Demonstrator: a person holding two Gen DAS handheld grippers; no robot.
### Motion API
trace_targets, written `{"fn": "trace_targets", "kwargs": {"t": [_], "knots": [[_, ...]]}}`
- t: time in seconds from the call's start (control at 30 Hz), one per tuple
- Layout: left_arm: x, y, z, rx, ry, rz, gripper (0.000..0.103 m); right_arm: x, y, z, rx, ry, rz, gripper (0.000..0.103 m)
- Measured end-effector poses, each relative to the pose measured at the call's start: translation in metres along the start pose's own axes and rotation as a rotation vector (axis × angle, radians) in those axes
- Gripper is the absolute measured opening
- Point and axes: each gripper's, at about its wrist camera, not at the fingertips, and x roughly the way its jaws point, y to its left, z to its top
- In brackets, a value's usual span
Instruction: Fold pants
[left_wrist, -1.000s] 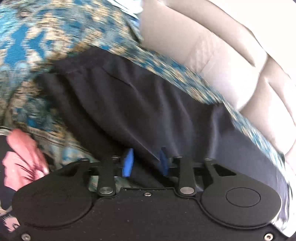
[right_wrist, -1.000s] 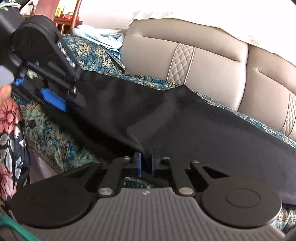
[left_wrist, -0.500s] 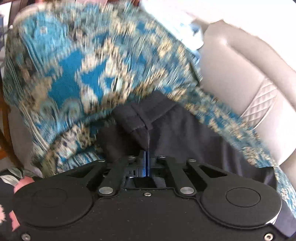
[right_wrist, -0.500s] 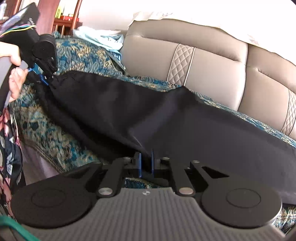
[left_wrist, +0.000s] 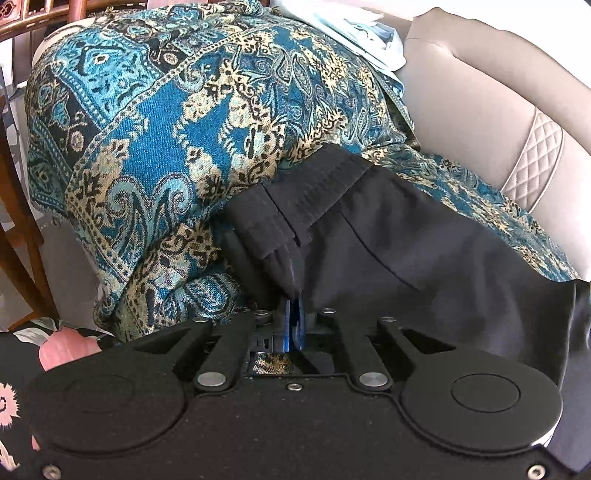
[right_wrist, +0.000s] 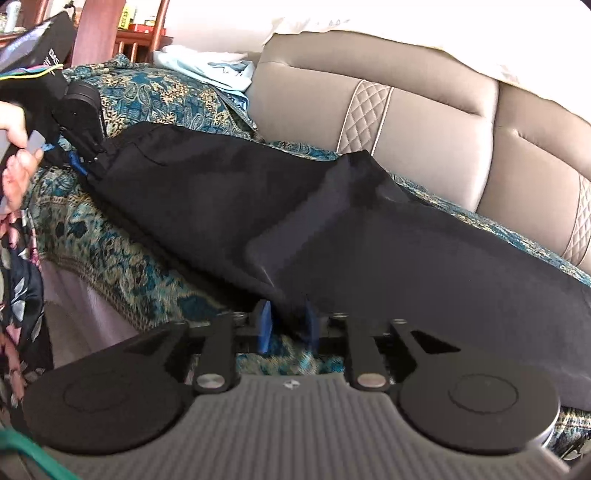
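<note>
A pair of black fabric pants (right_wrist: 369, 236) lies stretched along the seat of a beige leather sofa (right_wrist: 424, 122), on top of a blue and gold patterned woven throw (left_wrist: 177, 122) that covers the seat and armrest. The waistband end sits at the armrest, and the legs run away along the seat.

The left gripper (left_wrist: 293, 325), black with blue pads, is clenched on a bunched fold of the pants at the waistband, its 2 jaws pressed together with dark cloth rising out from between them. In the right wrist view a person's hand (right_wrist: 16, 162) grips that tool's handle at the far left.

The right gripper (right_wrist: 286, 325), grey and black with blue pads, sits at the near edge of the pants, midway along. Its 2 jaws have just been opening and now stand apart, released; the cloth edge lies just beyond them and the pads do not press on it.

Pale folded cloth (right_wrist: 207, 68) rests on the armrest behind.
</note>
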Motion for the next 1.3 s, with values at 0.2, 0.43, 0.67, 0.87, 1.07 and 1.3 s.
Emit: {"fn": "trace_targets", "kwargs": {"t": [0.2, 0.43, 0.67, 0.87, 1.07, 1.3], "knots": [[0.005, 0.000, 0.001, 0.011, -0.001, 0.004, 0.006, -0.019, -0.022, 0.003, 0.116, 0.007, 0.149, 0.069], [0.010, 0.000, 0.004, 0.023, 0.007, 0.008, 0.006, 0.003, -0.027, 0.025, 0.193, -0.077, 0.139, 0.075], [0.014, 0.001, 0.007, 0.018, 0.017, 0.003, 0.006, 0.025, -0.090, 0.005, 0.266, -0.001, -0.012, 0.075], [0.014, -0.005, 0.006, 0.051, 0.013, 0.024, 0.006, 0.006, -0.189, -0.022, 0.345, 0.040, -0.238, 0.079], [0.001, -0.015, 0.010, 0.071, -0.005, 0.069, 0.008, -0.009, -0.305, -0.039, 0.634, 0.092, -0.413, 0.081], [-0.063, -0.085, 0.018, 0.277, -0.240, -0.056, 0.019, -0.002, -0.350, -0.032, 0.690, 0.116, -0.443, 0.083]]}}
